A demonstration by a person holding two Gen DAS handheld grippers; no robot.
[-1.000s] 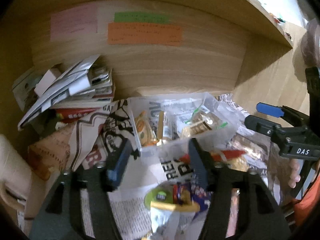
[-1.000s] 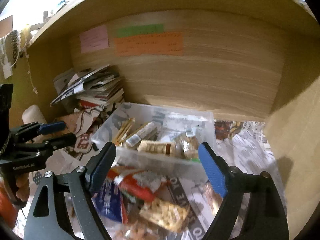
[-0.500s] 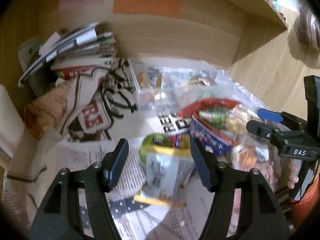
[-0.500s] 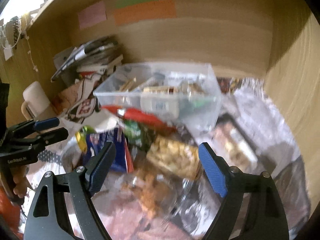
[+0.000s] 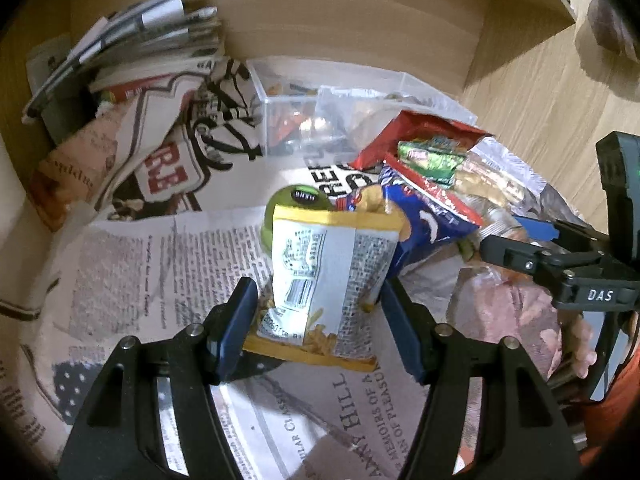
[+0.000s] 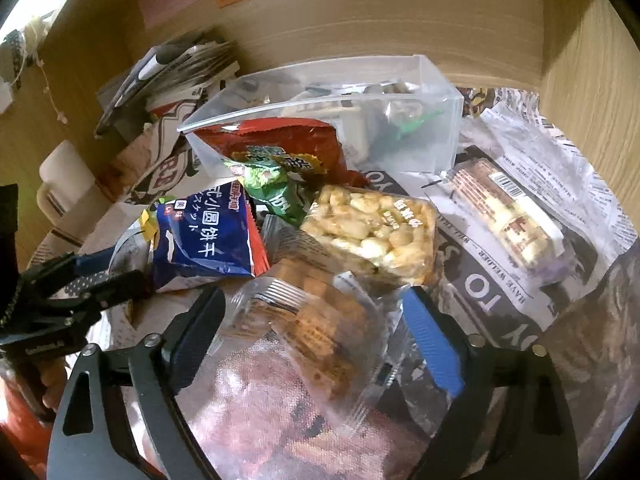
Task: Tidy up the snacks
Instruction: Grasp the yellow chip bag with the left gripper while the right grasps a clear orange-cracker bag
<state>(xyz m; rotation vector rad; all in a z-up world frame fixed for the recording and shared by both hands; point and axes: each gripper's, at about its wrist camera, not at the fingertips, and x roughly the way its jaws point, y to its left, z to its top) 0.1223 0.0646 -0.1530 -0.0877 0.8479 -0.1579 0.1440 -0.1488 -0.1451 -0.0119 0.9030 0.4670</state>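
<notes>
Your left gripper [image 5: 316, 316] sits low over the newspaper [image 5: 132, 272], jaws apart on either side of a yellow-edged chip bag [image 5: 328, 280]; the pads look just clear of its sides, so nothing is clamped yet. Your right gripper [image 6: 312, 328] is also apart, its jaws having just been opening, with a clear cracker pack [image 6: 316, 328] lying between them, not pressed as far as can be seen. Landmark: the clear bin [image 6: 436, 120] against the back wall. Most of the sorting looks undone. In front of the bin, nearest you, lie the chip bag and cracker pack. A little closer to the bin sit a blue biscuit bag [image 6: 212, 240] and a peanut bar [image 6: 376, 236], touching the pile. Right of the bin's front corner, a wrapped bar [image 6: 508, 216] lies alone on the paper. Leaning against the bin's front wall are a green packet [image 6: 276, 188] and a red bag [image 6: 280, 136]; whether the red bag is partly inside cannot be told. Inside the bin a few small wrapped pieces show, so a start seems made. Left of the bin, a magazine stack [image 5: 144, 40] is piled at the wall, no part of the job. By my reckoning: a handful in, at least seven items left outside.
</notes>
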